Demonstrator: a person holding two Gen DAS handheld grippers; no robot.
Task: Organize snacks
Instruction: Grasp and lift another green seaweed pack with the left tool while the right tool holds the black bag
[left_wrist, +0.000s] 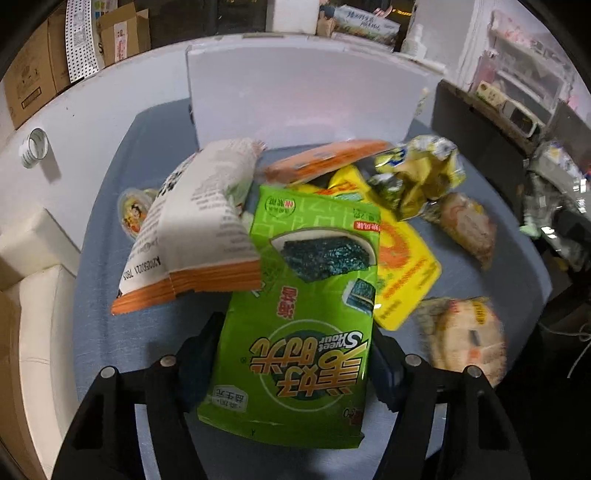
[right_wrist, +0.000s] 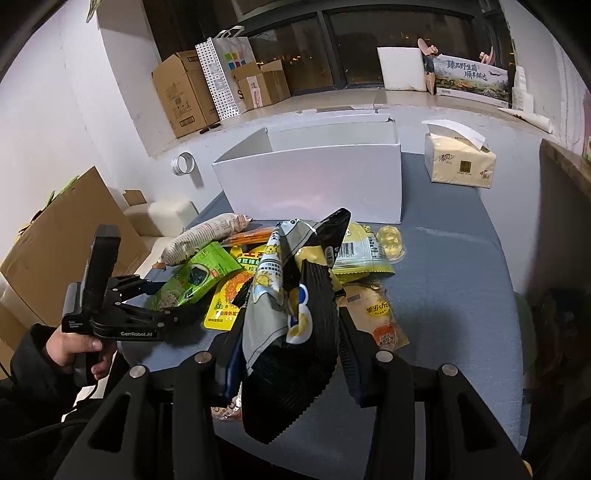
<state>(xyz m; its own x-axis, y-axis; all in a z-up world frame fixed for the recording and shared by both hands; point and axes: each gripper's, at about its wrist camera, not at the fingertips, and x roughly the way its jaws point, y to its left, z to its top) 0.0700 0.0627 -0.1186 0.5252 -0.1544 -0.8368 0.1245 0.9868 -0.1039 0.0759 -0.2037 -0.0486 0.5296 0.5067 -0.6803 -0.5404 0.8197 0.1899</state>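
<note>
1. Left hand-held gripper (left_wrist: 295, 354) grasps the green foil seaweed packet (left_wrist: 306, 302) over the blue desk (left_wrist: 99, 295).
2. Right hand-held gripper (right_wrist: 288, 354) clamps the crinkled black-and-yellow snack bag (right_wrist: 291, 314).
3. Lift both above the open white cardboard box (right_wrist: 314, 181) rim before releasing.

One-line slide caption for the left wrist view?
Left gripper holds green seaweed packet above the snack pile, facing white box.
</note>
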